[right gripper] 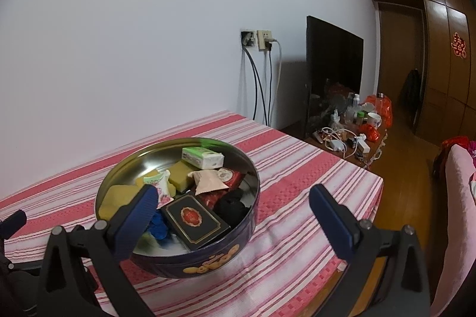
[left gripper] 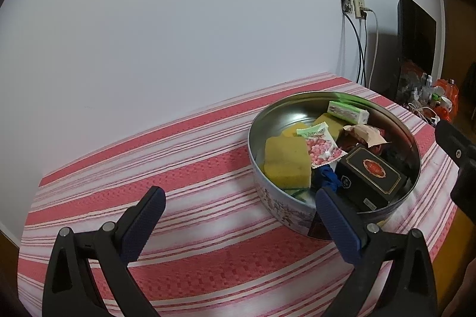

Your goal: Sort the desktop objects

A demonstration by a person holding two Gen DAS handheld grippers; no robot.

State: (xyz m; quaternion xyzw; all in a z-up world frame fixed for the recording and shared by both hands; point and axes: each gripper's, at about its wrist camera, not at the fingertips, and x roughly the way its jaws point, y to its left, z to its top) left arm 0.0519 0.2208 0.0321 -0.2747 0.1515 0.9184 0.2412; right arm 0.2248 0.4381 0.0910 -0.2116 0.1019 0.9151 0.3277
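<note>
Sorting appears essentially complete or not yet begun; you cannot tell which. Every loose object in view lies inside the round tin (right gripper: 253,216): yellow sponges (left gripper: 285,162), a black box (right gripper: 195,217), a candy packet (left gripper: 319,146), a green-and-white pack (right gripper: 203,158). The striped bench (left gripper: 178,168) around it carries nothing else. Your left gripper (left gripper: 239,211) and right gripper (right gripper: 233,207) hover near the tin, fingers apart, holding nothing.

My left gripper (left gripper: 239,205), matte black triangular arms, blue ribbed pads, silver pivot screws at five and seven o'clock, my right gripper (right gripper: 232,202) built identically
</note>
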